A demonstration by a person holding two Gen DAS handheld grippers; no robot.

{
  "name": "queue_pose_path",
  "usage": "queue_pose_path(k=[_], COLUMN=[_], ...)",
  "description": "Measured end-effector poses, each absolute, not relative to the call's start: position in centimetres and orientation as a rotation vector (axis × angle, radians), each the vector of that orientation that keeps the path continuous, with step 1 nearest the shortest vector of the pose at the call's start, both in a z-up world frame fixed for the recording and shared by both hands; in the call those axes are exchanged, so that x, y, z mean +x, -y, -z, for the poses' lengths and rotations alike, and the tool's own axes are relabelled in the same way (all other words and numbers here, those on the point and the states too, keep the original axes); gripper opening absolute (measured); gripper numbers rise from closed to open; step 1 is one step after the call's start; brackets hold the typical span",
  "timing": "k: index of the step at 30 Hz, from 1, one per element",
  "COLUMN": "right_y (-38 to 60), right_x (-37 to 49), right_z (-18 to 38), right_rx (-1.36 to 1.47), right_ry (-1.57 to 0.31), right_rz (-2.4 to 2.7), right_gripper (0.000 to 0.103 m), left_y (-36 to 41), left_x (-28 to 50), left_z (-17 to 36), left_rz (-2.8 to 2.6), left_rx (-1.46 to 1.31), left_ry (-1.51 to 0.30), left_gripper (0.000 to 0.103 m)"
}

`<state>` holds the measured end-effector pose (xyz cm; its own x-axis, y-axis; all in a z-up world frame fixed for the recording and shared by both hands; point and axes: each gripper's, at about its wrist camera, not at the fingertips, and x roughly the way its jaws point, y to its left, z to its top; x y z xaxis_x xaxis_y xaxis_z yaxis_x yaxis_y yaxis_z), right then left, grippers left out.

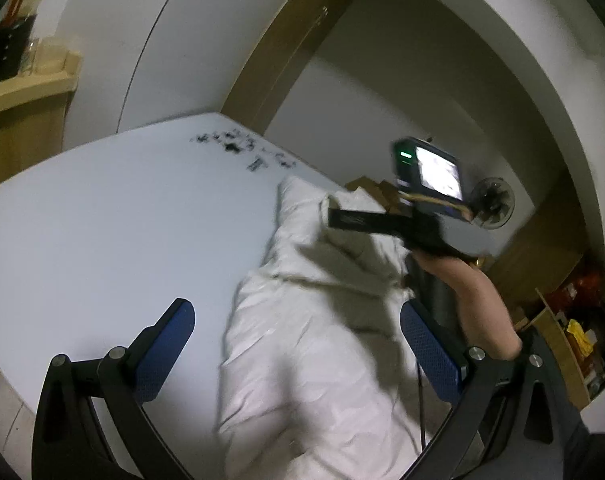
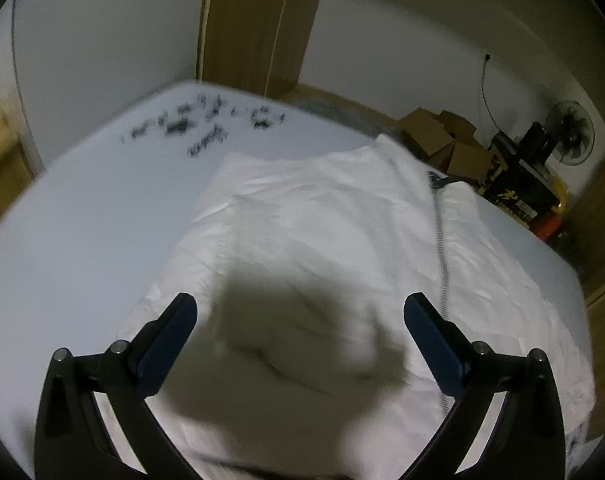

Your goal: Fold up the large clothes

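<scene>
A large white garment (image 1: pixel 302 352) lies crumpled on a white table (image 1: pixel 102 216); in the right wrist view (image 2: pixel 322 232) it spreads wide, with a zipper (image 2: pixel 441 240) down its right part. My left gripper (image 1: pixel 298 336) is open and empty above the garment's near part. My right gripper (image 2: pixel 300 332) is open and empty above the garment's middle, casting a dark shadow on it. In the left wrist view the right gripper device (image 1: pixel 402 224) hovers over the garment's far part, held by a bare forearm (image 1: pixel 478 300).
Small black scattered bits (image 1: pixel 238 146) lie at the table's far edge, also in the right wrist view (image 2: pixel 206 124). Cardboard boxes (image 2: pixel 442 140), a fan (image 2: pixel 570 132) and a yellow-black item (image 2: pixel 518 192) stand beyond the table. A wooden shelf (image 1: pixel 26 88) is at left.
</scene>
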<state>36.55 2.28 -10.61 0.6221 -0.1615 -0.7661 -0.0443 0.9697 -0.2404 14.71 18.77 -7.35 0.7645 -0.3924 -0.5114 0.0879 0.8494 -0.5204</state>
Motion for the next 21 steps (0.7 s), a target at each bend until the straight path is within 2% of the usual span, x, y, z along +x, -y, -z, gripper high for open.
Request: queue_pose_path(k=[10, 12, 13, 15, 16, 19, 21], right_y=[-4.0, -3.4, -3.3, -2.6, -2.3, -0.1, 3.6], right_x=[35.3, 36.1, 36.4, 36.9, 36.8, 36.3, 36.0], right_z=[14.6, 14.8, 15.0, 15.0, 14.8, 12.7, 10.0], right_rx=[-0.570, -0.567, -0.561, -0.534, -0.524, -0.368, -0.127], right_ry=[-0.856, -0.884, -0.903, -0.922, -0.915, -0.917, -0.930], right_rz=[0.197, 0.160, 0.152, 0.135, 0.134, 0.080, 0.002], right_gripper=[0.101, 0.077, 0.049, 0.036, 0.024, 0.018, 0.016], left_y=[-18.2, -17.4, -17.2, -17.0, -17.0, -17.3, -17.4], left_x=[13.2, 13.3, 13.1, 13.1, 13.1, 13.1, 13.2], left_z=[9.9, 10.2, 10.1, 10.0, 10.1, 10.4, 10.5], left_rz=[0.340, 0.349, 0.350, 0.342, 0.337, 0.312, 0.300], left_rx=[-0.524, -0.508, -0.496, -0.483, -0.484, -0.492, -0.493], left_ry=[-0.763, -0.769, -0.770, -0.781, -0.789, -0.796, -0.801], left_gripper=[0.103, 0.103, 0.103, 0.103, 0.103, 0.103, 0.103])
